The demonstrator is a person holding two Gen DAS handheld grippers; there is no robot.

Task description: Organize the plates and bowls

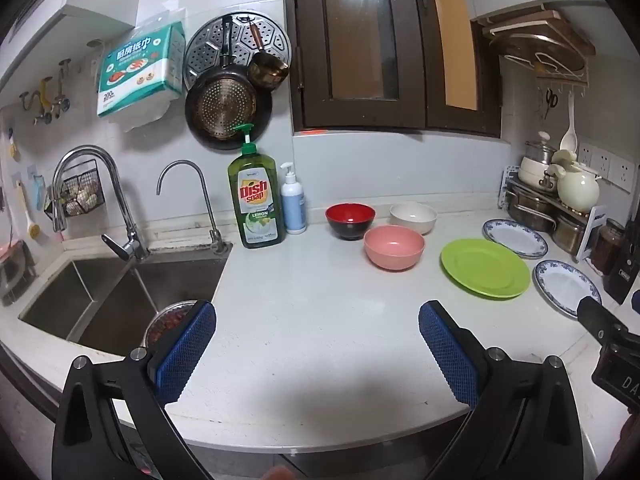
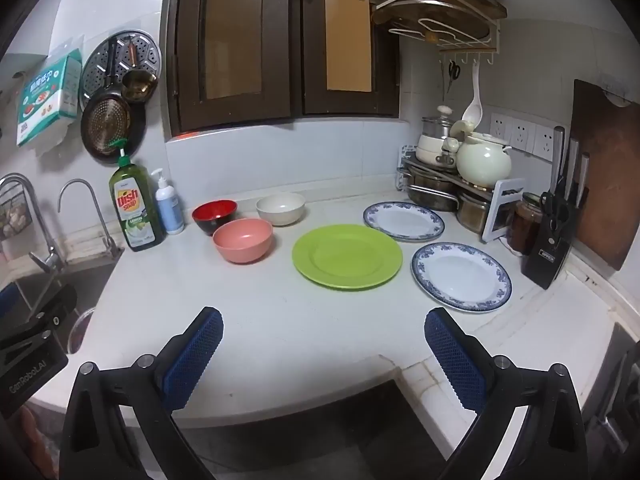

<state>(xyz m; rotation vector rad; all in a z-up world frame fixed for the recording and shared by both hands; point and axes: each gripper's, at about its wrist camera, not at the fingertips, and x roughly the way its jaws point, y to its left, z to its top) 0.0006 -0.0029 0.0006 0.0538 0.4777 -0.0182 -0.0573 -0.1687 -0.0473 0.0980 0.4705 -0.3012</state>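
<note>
You've got both grippers hanging back over the front edge of the counter (image 2: 320, 332), nothing in either. Left gripper (image 1: 318, 354) has its fingers spread wide, empty, aimed at bare counter btwn the sink (image 1: 120, 300) and the dishes. Right gripper (image 2: 324, 360) is the same: fingers wide, empty, pointed more or less at the green plate (image 2: 347, 257).

Dishes sit in two loose groups, prob. laid out so each can be picked singly. Bowls on the left: red bowl (image 2: 215, 215) nearest the dish soap bottle (image 2: 135, 206), white bowl (image 2: 281, 208) back toward the wall, pink bowl (image 2: 243, 240) in front of both, just beside the red one. Can't tell if pink and red actually touch. Plates on the right: green plate in the middle, one blue-rimmed plate (image 2: 404, 221) behind it near the pot rack (image 2: 460, 196), a second blue-rimmed plate (image 2: 462, 276) to the right, near the knife block (image 2: 550, 240). All upright, all flat on the counter, none stacked yet.

My read: task hasn't started. Wide fingers make sense, since a plate rim or bowl wall needs room to slide in. Plates lie flat, so you'll likely need to come in low at a rim and pinch it. Bowls are easier, w/ a raised wall to grab. Right side suits the plates, left the bowls. Watch the knife block and the jar (image 2: 526, 224) when reaching for the near blue-rimmed plate.
</note>
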